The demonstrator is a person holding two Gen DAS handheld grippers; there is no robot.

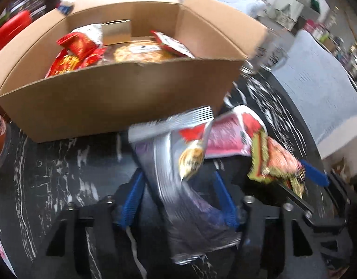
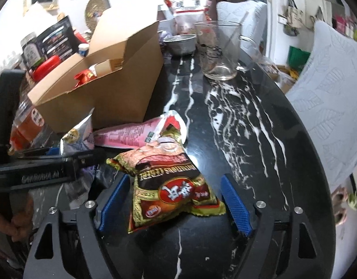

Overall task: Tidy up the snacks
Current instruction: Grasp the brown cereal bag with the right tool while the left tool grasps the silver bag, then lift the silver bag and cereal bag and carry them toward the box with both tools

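Here the black marble desk point(image 2: 248, 121) is carrying an open cardboard box point(image 1: 122, 97) at the far left, already holding red snack packs. Near its front wall a silver packet point(image 1: 178, 176) printed with a red patch and a biscuit is lying between the blue pads of the left claw point(image 1: 178, 200); blur is hiding whether they are pressing it. To the right, a crinkled gold-and-brown packet point(image 2: 169, 186) is lying between the right claw's point(image 2: 173, 200) spread, untouching pads, a pink packet point(image 2: 132, 134) just beyond.

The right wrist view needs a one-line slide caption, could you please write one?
Right gripper open around a gold-and-brown snack packet on the black marble table, beside the cardboard box.
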